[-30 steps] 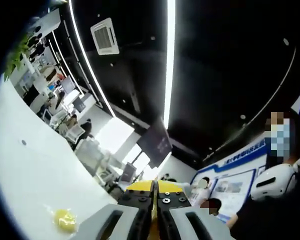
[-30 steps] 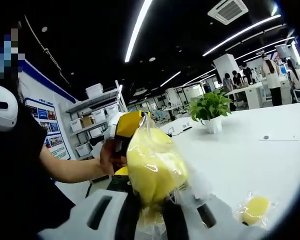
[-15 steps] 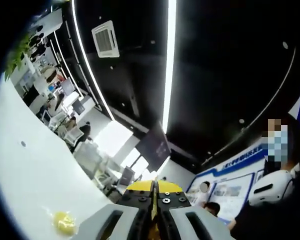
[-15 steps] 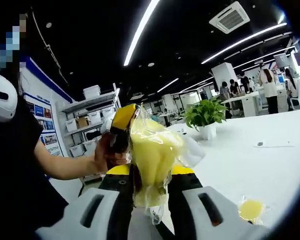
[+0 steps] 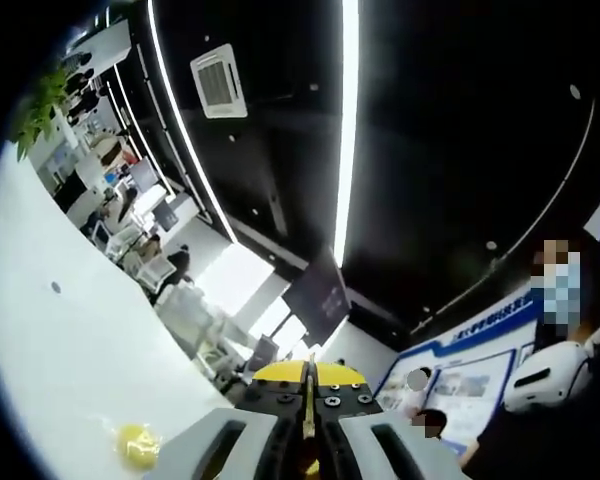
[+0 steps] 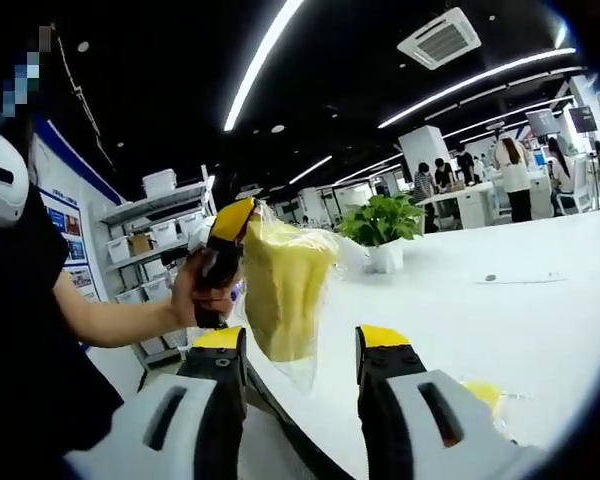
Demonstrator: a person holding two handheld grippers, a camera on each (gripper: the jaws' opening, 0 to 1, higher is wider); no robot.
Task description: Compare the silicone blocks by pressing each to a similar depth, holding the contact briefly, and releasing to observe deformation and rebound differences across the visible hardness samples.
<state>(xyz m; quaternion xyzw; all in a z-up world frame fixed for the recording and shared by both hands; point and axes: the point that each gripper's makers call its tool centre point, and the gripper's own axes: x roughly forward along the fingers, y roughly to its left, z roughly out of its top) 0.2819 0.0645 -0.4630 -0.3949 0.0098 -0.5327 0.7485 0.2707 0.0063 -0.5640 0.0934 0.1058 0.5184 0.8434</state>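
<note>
A soft yellow silicone block in a clear bag [image 6: 280, 285] hangs in the air in the right gripper view. The left gripper [image 6: 223, 240], held by a hand, pinches the bag's upper edge. In its own view the left gripper [image 5: 308, 385] has its yellow-tipped jaws pressed together. My right gripper [image 6: 300, 345] stands open, one jaw on each side below the block, touching nothing. A second bagged yellow block [image 6: 485, 395] lies on the white table [image 6: 520, 310] at the lower right; the same block [image 5: 137, 443] lies on the table in the left gripper view.
A potted plant [image 6: 380, 220] stands on the table behind the held block. Shelves with white bins [image 6: 150, 230] stand at the left. A person's forearm [image 6: 110, 320] reaches in from the left. People and desks are far off at the back right.
My right gripper has opened and let go of the hanging block, which it was squeezing a second ago. The block has sprung back to a fuller shape. The left gripper stays shut.
</note>
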